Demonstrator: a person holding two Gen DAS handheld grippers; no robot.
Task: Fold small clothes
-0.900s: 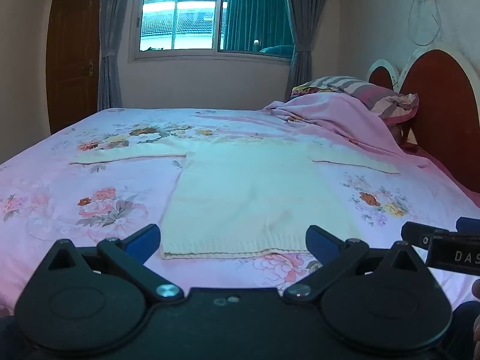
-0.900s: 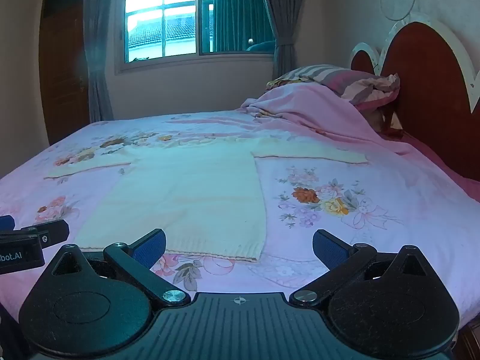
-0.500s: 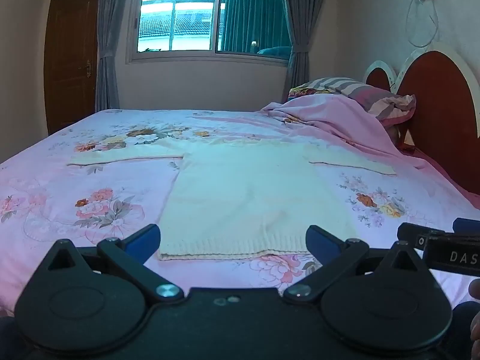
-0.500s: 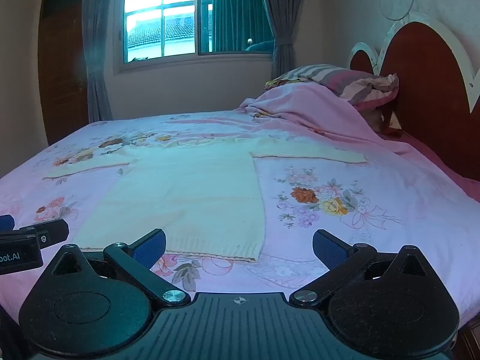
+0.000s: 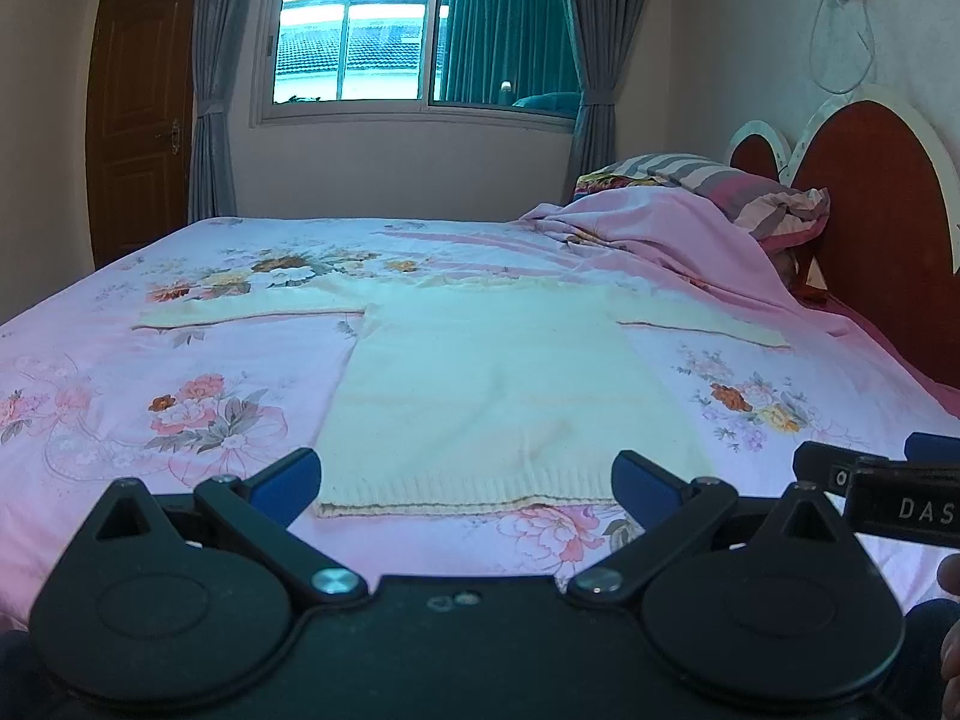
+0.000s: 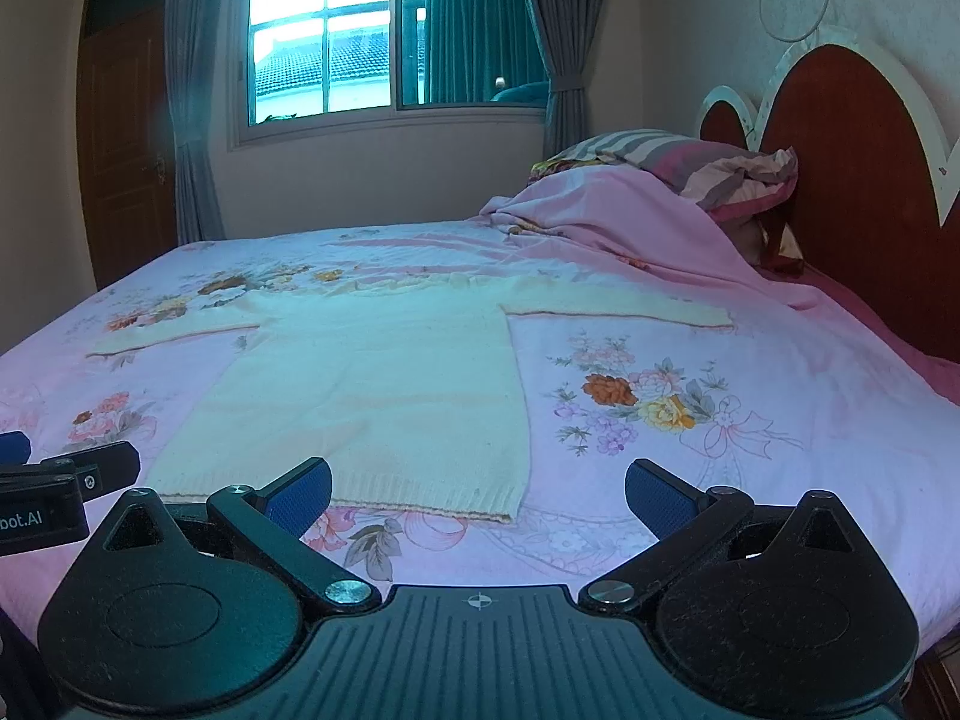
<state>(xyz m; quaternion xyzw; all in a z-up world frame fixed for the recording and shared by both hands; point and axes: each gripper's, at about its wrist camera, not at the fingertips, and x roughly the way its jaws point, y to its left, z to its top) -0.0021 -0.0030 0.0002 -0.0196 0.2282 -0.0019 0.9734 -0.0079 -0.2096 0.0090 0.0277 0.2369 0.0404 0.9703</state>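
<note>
A small cream knit sweater (image 5: 498, 384) (image 6: 372, 396) lies flat on the pink floral bedspread (image 5: 180, 408) (image 6: 690, 420), both sleeves spread out sideways and its ribbed hem nearest me. My left gripper (image 5: 465, 483) hovers open just short of the hem, nothing between its blue pads. My right gripper (image 6: 477, 495) is open too, above the hem's right corner, also holding nothing. Each gripper shows at the edge of the other's view: the right gripper (image 5: 882, 492) beside the left one, and the left gripper (image 6: 54, 486) beside the right one.
A rumpled pink blanket (image 5: 660, 228) and striped pillows (image 5: 720, 180) are heaped at the red headboard (image 5: 870, 228) on the right. Behind the bed are a window (image 5: 420, 30) with grey curtains and a wooden door (image 5: 138, 120) at left.
Both grippers have drifted slightly, so the sweater sits a touch lower and nearer in both views. Jaws stay wide open and the sweater has not moved.
</note>
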